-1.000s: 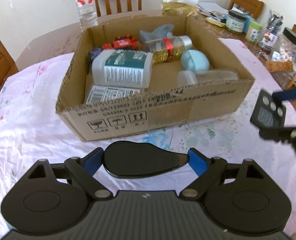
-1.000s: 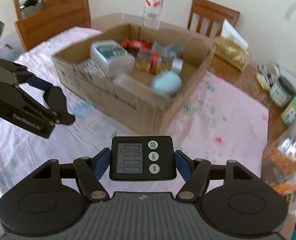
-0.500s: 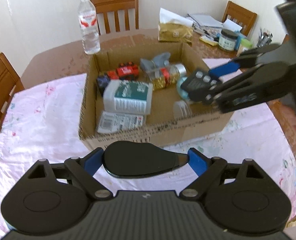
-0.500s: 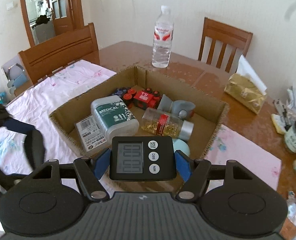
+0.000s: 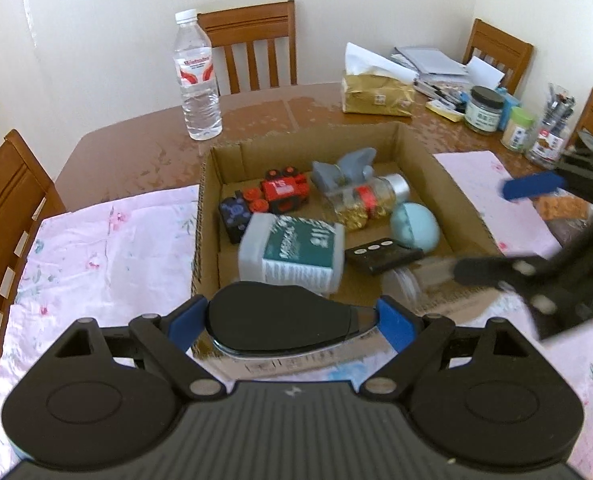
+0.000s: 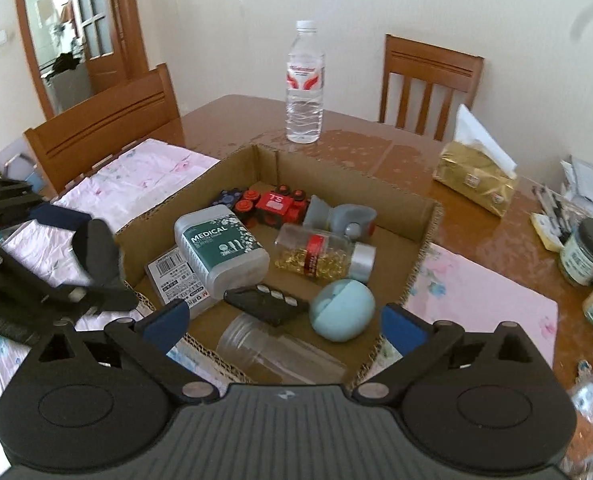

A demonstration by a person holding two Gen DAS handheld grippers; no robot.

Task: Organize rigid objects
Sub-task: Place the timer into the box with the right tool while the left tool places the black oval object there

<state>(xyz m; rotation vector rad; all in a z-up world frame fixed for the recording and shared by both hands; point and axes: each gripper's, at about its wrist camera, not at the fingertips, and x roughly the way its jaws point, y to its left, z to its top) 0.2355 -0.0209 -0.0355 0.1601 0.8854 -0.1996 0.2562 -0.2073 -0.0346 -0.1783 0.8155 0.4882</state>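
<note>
A cardboard box (image 5: pixel 205 216) (image 6: pixel 428 240) on the table holds a medical bottle (image 5: pixel 296 252) (image 6: pixel 220 252), a red toy train (image 5: pixel 284 192), a capsule bottle (image 6: pixel 320 258), a pale blue egg shape (image 6: pixel 342 310) and a clear jar (image 6: pixel 272 350). A black timer (image 6: pixel 266 304) (image 5: pixel 382 254) lies free among them. My right gripper (image 6: pixel 284 324) (image 5: pixel 512 228) hovers over the box's near right edge, its jaws opening wide with nothing between the pads. My left gripper (image 5: pixel 292 318) (image 6: pixel 92 252) is shut on a black oval object (image 5: pixel 284 316) above the box's near wall.
A water bottle (image 5: pixel 196 76) (image 6: pixel 304 84) stands behind the box. A gold tissue pack (image 5: pixel 376 94), jars (image 5: pixel 484 110) and stationery crowd the far right. Pink cloth (image 5: pixel 108 248) covers the near table. Wooden chairs (image 5: pixel 252 48) surround it.
The right gripper moved over the box, opened and let go of the timer, which now lies inside. The left gripper rose and came nearer the box, still gripping the black oval object.
</note>
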